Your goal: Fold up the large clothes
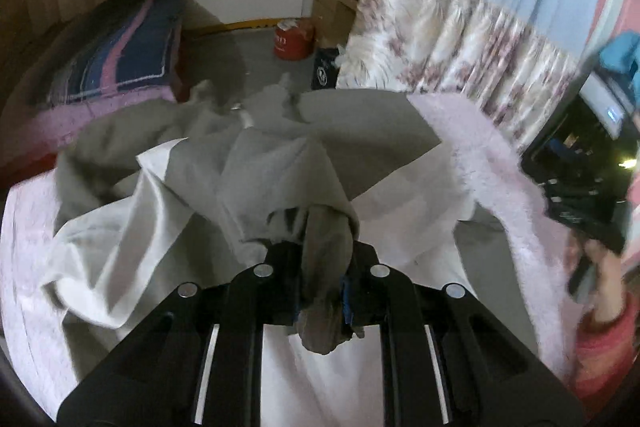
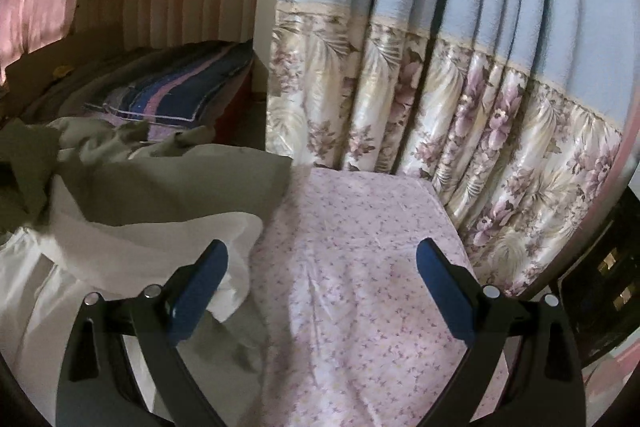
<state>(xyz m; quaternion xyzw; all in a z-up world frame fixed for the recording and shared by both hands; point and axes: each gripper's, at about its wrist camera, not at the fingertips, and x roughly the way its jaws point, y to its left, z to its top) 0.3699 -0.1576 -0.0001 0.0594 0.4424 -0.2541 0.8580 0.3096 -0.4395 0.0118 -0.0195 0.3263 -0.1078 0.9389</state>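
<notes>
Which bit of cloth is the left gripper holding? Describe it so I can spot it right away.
Start at the pink bed, where the grey garment with white lining lies heaped. From that heap a grey strip rises to the left gripper, shut on a bunched grey fold. Unlike the flat white lining around it, this fold is dark and rolled.

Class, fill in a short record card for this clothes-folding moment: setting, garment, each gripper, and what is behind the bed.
setting: bed with pink floral sheet
garment: grey and white garment, crumpled on the bed, one part lifted
left gripper: shut on a bunched grey fold of the garment
right gripper: open, nothing between its jaws, above the sheet beside the garment
behind the bed: blue curtain with floral hem
</notes>
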